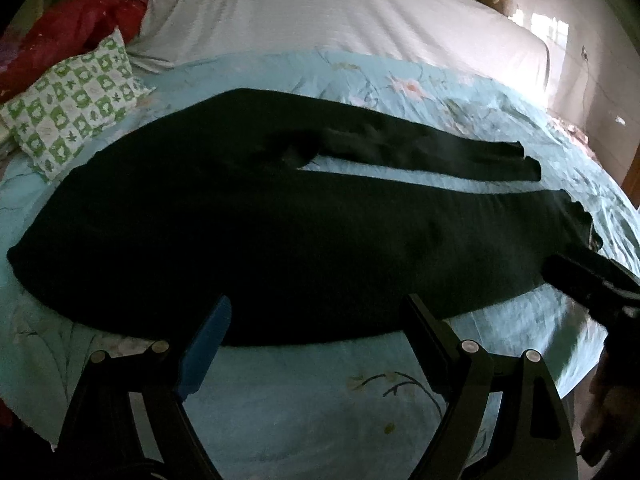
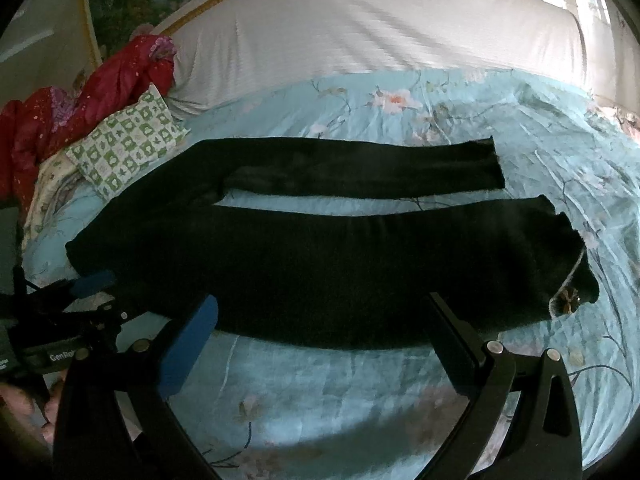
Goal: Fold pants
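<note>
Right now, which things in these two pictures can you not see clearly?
- Right gripper, left wrist view: jaws blurred and cut by the edge.
- Pants, both views: waistband and seams lost in black.
- Small pale object at the near hem, right wrist view: too small.

pants flat on quilt; pillow behind-left

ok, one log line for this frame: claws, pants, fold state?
left claw: open, empty, at near edge | right claw: open, empty | pants: flat on bedspread, legs apart | fold: not started
</note>
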Demonstrator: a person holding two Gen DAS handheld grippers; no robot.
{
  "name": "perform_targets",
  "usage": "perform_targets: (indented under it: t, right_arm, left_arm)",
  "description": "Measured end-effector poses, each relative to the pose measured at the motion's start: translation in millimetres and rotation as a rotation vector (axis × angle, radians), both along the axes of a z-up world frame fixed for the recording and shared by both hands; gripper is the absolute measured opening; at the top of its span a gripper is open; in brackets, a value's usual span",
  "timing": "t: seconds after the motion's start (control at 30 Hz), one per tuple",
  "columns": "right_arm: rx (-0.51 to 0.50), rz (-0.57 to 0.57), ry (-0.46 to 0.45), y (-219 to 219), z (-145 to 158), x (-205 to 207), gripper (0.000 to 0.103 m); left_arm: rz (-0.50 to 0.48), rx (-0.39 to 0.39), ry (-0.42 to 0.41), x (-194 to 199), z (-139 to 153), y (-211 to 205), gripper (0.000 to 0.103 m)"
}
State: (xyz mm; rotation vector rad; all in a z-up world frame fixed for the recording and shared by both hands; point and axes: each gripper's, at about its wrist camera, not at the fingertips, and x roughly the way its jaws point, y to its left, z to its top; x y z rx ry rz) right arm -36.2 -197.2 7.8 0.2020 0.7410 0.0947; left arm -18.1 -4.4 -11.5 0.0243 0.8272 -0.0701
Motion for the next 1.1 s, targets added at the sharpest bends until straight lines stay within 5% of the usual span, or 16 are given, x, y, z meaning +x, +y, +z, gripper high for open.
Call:
perform_targets:
  t: [0.53, 1.1]
  right_arm:
    - [0.072, -0.05, 0.008, -39.5, 20.5, 25.8, 0.101]
    - [0.078, -0.14, 0.118, -138.7, 42.1, 126.6, 0.101]
  left_arm:
    - [-0.147, 0.039, 0.051, 50.0, 20.2, -9.6, 0.087]
    - [-0.367, 0.176, 0.087, 217.9, 65.9, -42.1, 0.087]
